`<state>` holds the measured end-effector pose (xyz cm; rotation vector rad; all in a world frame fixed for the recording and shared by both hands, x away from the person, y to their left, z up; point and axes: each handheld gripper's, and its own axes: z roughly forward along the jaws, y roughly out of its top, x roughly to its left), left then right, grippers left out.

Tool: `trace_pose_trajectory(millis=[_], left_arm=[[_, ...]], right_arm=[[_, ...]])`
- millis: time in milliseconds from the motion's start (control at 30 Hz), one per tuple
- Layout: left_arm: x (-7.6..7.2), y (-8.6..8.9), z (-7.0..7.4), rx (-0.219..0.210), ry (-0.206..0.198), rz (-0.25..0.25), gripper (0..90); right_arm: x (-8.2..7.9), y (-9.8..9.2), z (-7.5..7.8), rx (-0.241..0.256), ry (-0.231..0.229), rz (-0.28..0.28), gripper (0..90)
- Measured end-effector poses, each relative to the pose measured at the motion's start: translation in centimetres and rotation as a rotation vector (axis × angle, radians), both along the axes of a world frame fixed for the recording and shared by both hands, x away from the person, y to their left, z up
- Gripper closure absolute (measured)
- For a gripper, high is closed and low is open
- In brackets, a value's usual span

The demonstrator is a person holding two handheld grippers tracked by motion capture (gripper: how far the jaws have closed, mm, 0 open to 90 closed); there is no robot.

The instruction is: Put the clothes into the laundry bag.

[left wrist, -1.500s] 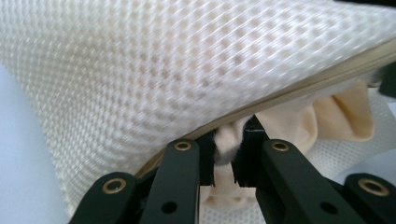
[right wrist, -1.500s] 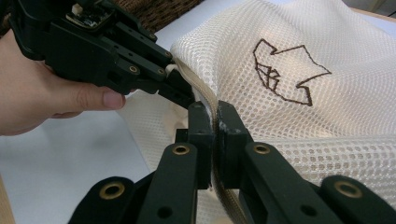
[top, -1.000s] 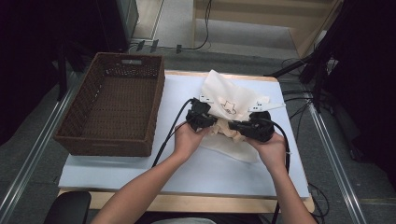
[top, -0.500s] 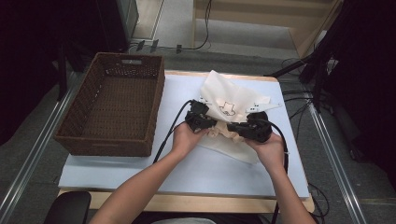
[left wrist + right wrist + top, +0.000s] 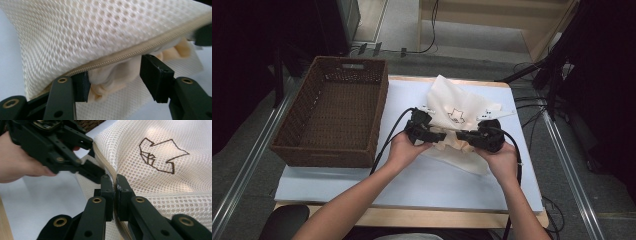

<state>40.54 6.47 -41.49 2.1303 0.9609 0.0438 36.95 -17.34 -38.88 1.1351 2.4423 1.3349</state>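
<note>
Mesh laundry bag [image 5: 457, 112], cream with a dark stitched emblem, lies on the white worktop [image 5: 362, 185] beside the wicker basket [image 5: 332, 117]. We see our right gripper [image 5: 115, 185] clamped tight on its zipper edge. Our left gripper [image 5: 113, 75] has its jaws wide apart around the cloth bulging from the opening.

The table [image 5: 412, 220] has a wooden top covered by a white sheet [image 5: 412, 185]. A brown wicker basket [image 5: 332, 150] stands on the sheet at the left. A cream mesh bag [image 5: 457, 107] lies on the sheet right of the basket.
</note>
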Motion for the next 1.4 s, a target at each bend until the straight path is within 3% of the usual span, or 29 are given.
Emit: trace_pose_trajectory(millis=[233, 600, 733, 833, 1000, 1033, 1100, 1167, 1233, 1400], left_arm=[[-1.7, 1.0, 0.8, 0.018, -0.024, -0.027, 38.8], [-3.8, 3.7, 1.0, 0.019, -0.030, -0.027, 41.4], [-4.1, 4.3, 0.6, 0.023, 0.000, -0.042, 54.3], [-4.3, 5.0, 0.6, -0.021, 0.014, -0.040, 64.3], [-5.7, 5.8, 1.5, -0.030, -0.030, -0.060, 85.6], [-6.0, 5.8, 1.6, -0.032, -0.021, -0.067, 89.8], [-6.2, 5.8, 1.2, -0.019, 0.016, -0.071, 90.0], [-6.7, 5.4, 0.3, 0.023, 0.020, -0.085, 90.0], [-6.9, 4.8, -0.9, 0.039, 0.037, -0.091, 90.0], [-6.6, 2.9, -2.3, 0.025, 0.055, -0.100, 90.0]], right_arm=[[0.0, 0.1, 0.1, -0.004, -0.008, -0.002, 87.7], [0.0, 0.0, 0.1, -0.001, -0.006, -0.008, 87.8], [0.0, 0.1, 0.1, 0.001, -0.005, -0.007, 87.8], [0.0, 0.1, 0.1, -0.004, -0.008, -0.007, 87.7], [0.0, 0.0, 0.1, -0.002, -0.006, -0.007, 87.8], [0.0, 0.0, 0.1, -0.002, -0.006, -0.007, 87.8], [0.0, 0.1, 0.1, -0.002, -0.007, -0.009, 87.8], [0.0, 0.1, 0.2, -0.003, -0.008, -0.009, 87.7], [0.0, 0.1, 0.2, -0.002, -0.008, -0.009, 87.8], [0.0, 0.1, 0.2, -0.002, -0.008, -0.009, 87.8]])
